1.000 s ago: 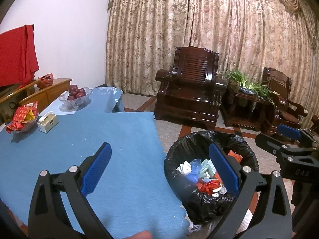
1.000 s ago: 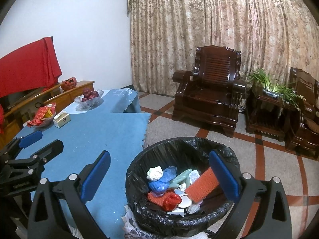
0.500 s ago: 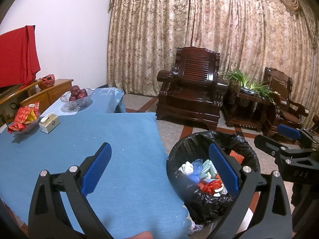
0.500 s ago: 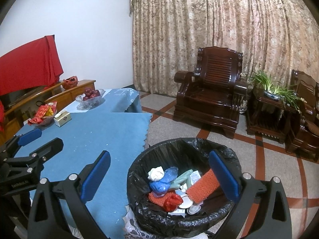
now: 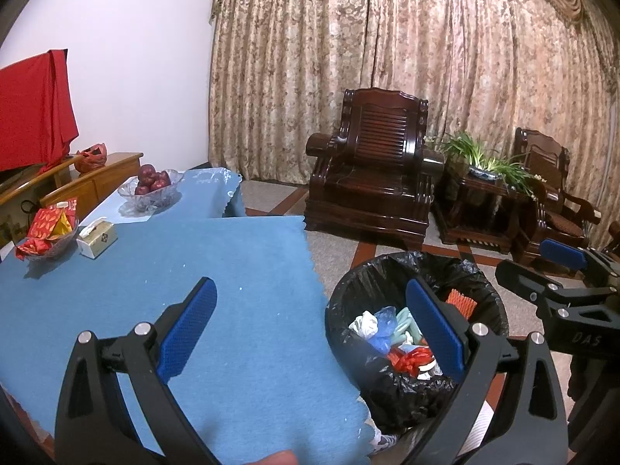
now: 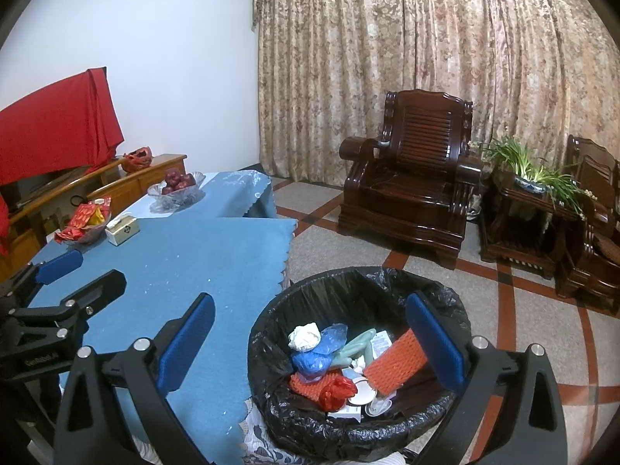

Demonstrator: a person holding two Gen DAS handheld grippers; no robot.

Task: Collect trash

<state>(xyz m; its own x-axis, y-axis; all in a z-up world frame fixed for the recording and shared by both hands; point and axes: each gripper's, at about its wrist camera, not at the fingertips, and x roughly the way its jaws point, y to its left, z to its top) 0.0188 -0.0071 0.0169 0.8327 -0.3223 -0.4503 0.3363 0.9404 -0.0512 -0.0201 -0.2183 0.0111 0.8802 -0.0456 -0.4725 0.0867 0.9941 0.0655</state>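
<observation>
Both claws gape wide and hold nothing. The left claw (image 5: 310, 321) hangs over the near edge of the desk (image 5: 162, 271), whose felt-like blue cloth has a zigzag pinked border; its black frame carries ribbed blue pads. The right claw (image 6: 310, 333) has the same build and hovers above the trash bin (image 6: 271, 399), a round bin lined with a crinkled, glossy black plastic bag.

Between and below the right claw's fingers, the trash lies heaped in the bin: a crumpled white paper wad (image 6: 305, 336), soft blue plastic bags (image 6: 314, 360), orange foam netting (image 6: 395, 364) with a mesh weave, and a shiny red ribbon bow (image 6: 336, 392).

Far ahead and to the left of both claws, on the desk, stand a cut-glass bowl of dark red fruit (image 6: 177, 187), a small cream box (image 6: 122, 229) and a glass dish of red wrappers (image 6: 83, 221). The letters "DAS" are readable on the right claw's body in the left wrist view.
</observation>
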